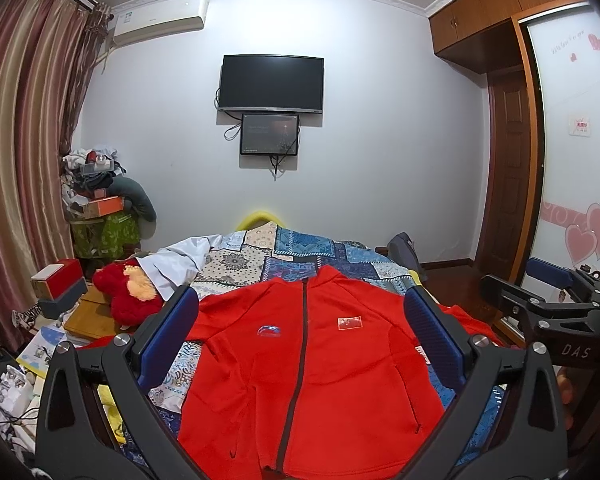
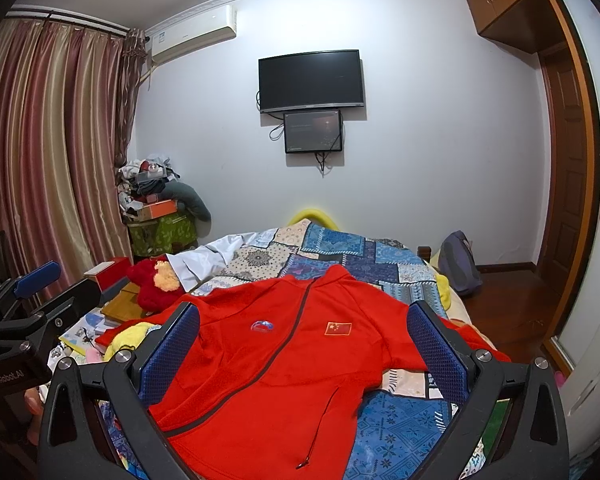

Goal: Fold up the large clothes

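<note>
A large red zip-up jacket (image 1: pixel 300 368) lies flat, front up and zipped, on a bed with a blue patchwork cover (image 1: pixel 300 248); its collar points away from me and both sleeves spread sideways. It also shows in the right wrist view (image 2: pixel 268 364). My left gripper (image 1: pixel 302 336) is open and empty, held above the jacket's near half. My right gripper (image 2: pixel 304 344) is open and empty, above the jacket's right half. The right gripper also shows at the right edge of the left wrist view (image 1: pixel 548 296), and the left gripper at the left edge of the right wrist view (image 2: pixel 28 292).
A red plush toy (image 1: pixel 128 292) and a white garment (image 1: pixel 180 264) lie at the bed's left side. Boxes and papers (image 1: pixel 56 292) crowd the left. A clutter pile (image 1: pixel 100 200) stands by the curtain. A bag (image 2: pixel 458 264) sits on the wooden floor at right, near the wardrobe (image 1: pixel 572 160).
</note>
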